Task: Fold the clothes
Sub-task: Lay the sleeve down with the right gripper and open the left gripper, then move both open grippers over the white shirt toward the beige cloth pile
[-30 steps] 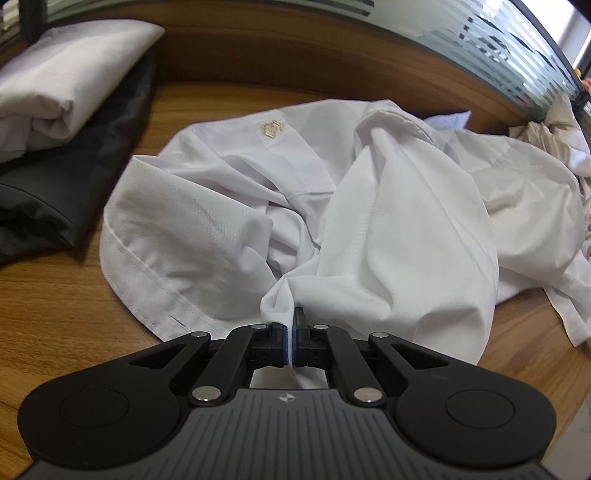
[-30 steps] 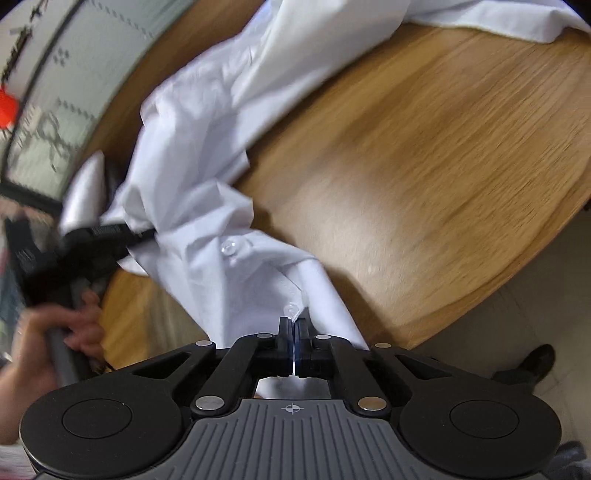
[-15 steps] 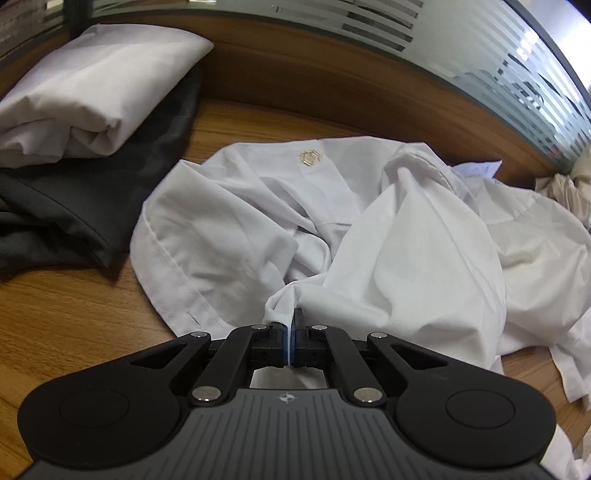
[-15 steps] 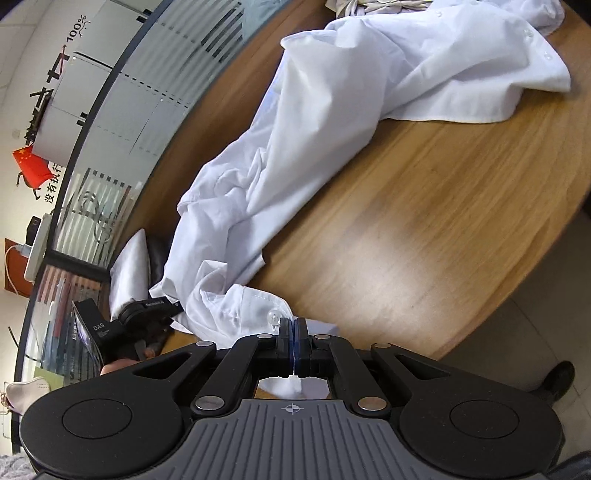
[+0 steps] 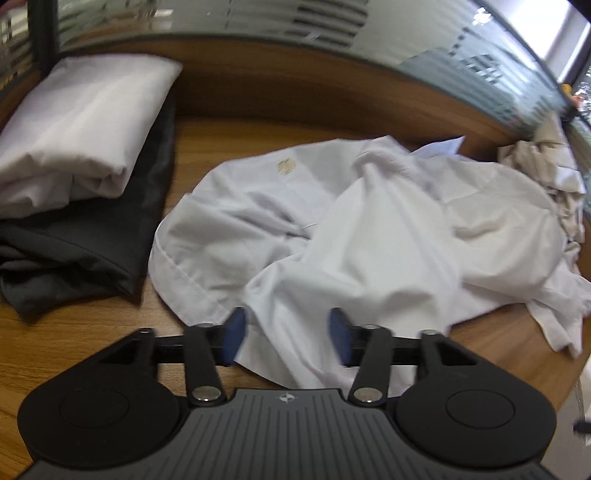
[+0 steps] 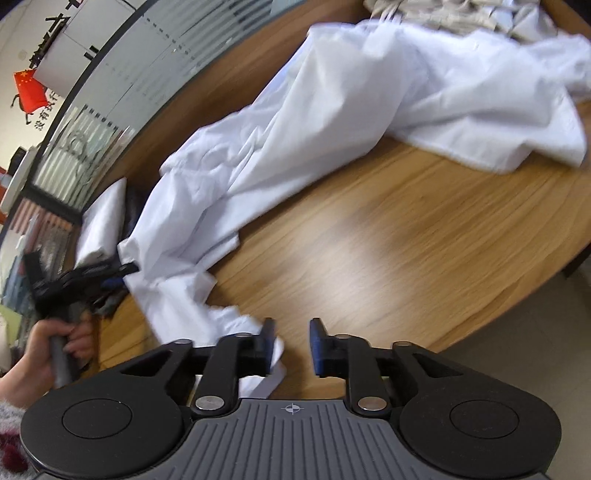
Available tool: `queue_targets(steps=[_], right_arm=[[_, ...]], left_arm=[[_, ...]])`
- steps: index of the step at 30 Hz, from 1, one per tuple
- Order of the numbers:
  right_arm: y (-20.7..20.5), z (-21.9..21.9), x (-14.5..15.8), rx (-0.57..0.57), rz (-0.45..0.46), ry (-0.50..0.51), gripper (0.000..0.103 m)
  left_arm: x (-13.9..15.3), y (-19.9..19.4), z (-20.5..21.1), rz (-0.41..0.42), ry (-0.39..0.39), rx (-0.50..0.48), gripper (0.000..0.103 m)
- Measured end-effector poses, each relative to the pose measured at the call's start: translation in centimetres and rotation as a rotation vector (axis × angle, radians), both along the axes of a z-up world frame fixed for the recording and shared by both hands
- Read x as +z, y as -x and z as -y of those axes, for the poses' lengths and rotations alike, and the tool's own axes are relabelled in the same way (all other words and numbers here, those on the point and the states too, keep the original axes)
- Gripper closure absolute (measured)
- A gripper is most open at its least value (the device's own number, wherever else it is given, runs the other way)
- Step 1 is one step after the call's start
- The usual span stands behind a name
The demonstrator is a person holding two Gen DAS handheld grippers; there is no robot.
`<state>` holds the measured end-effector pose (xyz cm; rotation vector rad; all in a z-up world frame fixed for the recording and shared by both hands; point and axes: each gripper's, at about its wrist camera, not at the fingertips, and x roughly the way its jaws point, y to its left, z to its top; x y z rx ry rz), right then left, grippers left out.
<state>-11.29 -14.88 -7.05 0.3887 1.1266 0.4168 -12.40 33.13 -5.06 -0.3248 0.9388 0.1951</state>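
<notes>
A crumpled white shirt (image 5: 369, 236) with a small gold emblem lies spread across the wooden table (image 5: 74, 332). My left gripper (image 5: 286, 334) is open, its blue pads either side of the shirt's near edge, cloth lying loose between them. In the right wrist view the same shirt (image 6: 314, 122) stretches diagonally over the table (image 6: 388, 240). My right gripper (image 6: 291, 341) is open too; a shirt corner rests against its left finger (image 6: 267, 339). The left gripper (image 6: 88, 280) shows there at the far left, held by a hand (image 6: 55, 343).
A folded white garment (image 5: 77, 125) sits on a folded black one (image 5: 85, 243) at the left. Beige crumpled clothes (image 5: 543, 173) lie at the far right, by the glass partition (image 5: 332, 22). The table's rounded edge and the floor (image 6: 517, 354) lie to the right.
Both grippers were shut on the shirt's edge and have opened, letting the cloth go. The shirt has dropped and settled flatter on the table.
</notes>
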Motion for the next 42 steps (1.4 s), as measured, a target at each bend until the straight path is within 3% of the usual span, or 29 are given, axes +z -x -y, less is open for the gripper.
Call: queue_targets(steps=[1, 5, 12, 16, 23, 30, 35, 37, 38, 39, 41, 42], right_arm=[[-0.6, 0.4, 0.2, -0.007, 0.009, 0.011, 0.078], [-3.4, 2.1, 1.0, -0.034, 0.063, 0.063, 0.058], [-12.4, 4.3, 2.2, 0.015, 0.14, 0.108, 0.049], [-18.2, 4.9, 2.9, 0.073, 0.18, 0.142, 0.048], [-28.0, 5.5, 3.6, 0.153, 0.238, 0.202, 0.044], [-34.6, 2.7, 2.1, 0.207, 0.262, 0.233, 0.043], [-38.3, 1.7, -0.6, 0.197, 0.219, 0.234, 0.043], [-39.5, 1.4, -1.8, 0.199, 0.186, 0.225, 0.046], [-40.0, 1.4, -2.4, 0.199, 0.168, 0.226, 0.053], [-40.5, 1.3, -2.9, 0.199, 0.15, 0.228, 0.071], [-41.0, 1.5, -3.6, 0.199, 0.117, 0.208, 0.093], [-41.1, 1.7, -3.7, 0.198, 0.106, 0.191, 0.096]], left_arm=[[0.5, 0.3, 0.3, 0.013, -0.002, -0.008, 0.033], [2.4, 1.0, 2.4, 0.048, -0.014, -0.015, 0.023], [5.1, 1.4, 7.2, 0.073, -0.023, 0.113, 0.018], [6.3, 1.4, 10.3, 0.074, -0.001, 0.213, 0.018], [9.0, 0.8, 15.8, 0.099, -0.019, 0.28, 0.013], [9.7, -1.0, 19.9, 0.103, -0.032, 0.299, 0.013], [9.7, -2.3, 22.6, 0.123, -0.03, 0.337, 0.013], [9.6, -2.8, 23.9, 0.13, -0.027, 0.343, 0.013], [9.6, -3.1, 24.5, 0.132, -0.026, 0.344, 0.013], [9.6, -3.4, 25.1, 0.136, -0.024, 0.343, 0.013], [9.6, -4.3, 26.2, 0.147, -0.018, 0.337, 0.013], [9.6, -4.9, 26.7, 0.152, -0.018, 0.325, 0.012]])
